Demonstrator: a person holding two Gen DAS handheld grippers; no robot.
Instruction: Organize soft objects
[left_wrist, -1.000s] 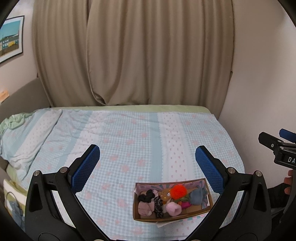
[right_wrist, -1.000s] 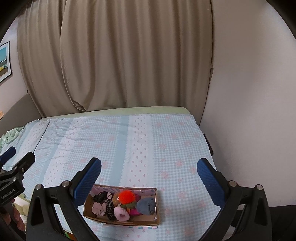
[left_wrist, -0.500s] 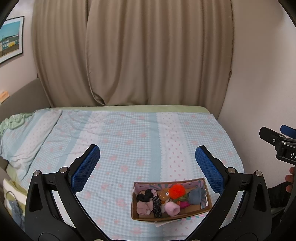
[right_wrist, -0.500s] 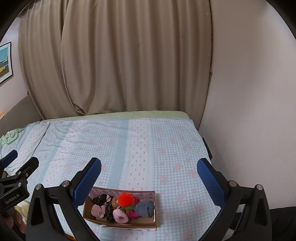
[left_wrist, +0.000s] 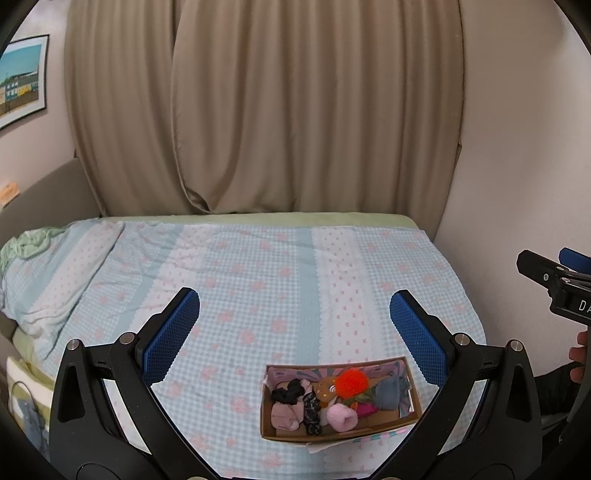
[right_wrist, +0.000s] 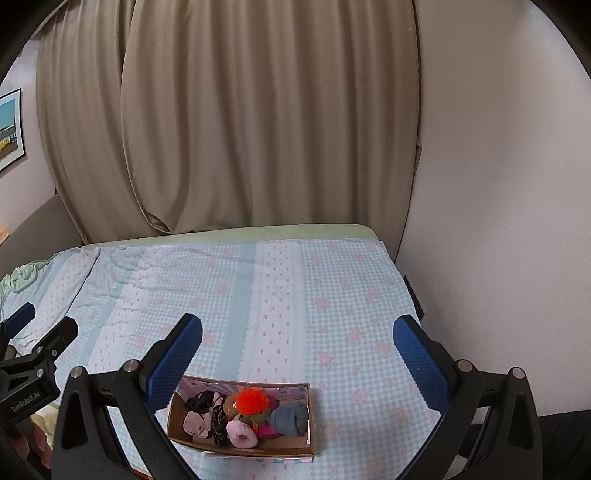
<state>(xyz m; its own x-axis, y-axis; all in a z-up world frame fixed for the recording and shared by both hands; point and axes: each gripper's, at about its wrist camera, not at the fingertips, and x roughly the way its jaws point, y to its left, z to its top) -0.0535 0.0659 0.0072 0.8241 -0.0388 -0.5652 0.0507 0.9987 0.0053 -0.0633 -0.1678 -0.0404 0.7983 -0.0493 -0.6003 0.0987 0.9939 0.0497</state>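
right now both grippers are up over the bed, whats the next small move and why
Probably lower the right gripper toward the cardboard box. Both grippers are open and empty, the left gripper too, and every soft item, like the orange pom-pom, sits piled in the box.

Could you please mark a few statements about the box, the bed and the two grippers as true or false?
1. The cardboard box sits on the checked bedspread. True.
2. The left hand-held gripper is shut on a pink sock. False: it is open and holds nothing.
3. A fluffy orange pompom lies among the soft things in the box. True.
4. The box is empty. False: it holds several soft items, among them a pink rolled sock and a grey-blue sock.
5. The right hand-held gripper is open above the bed. True.
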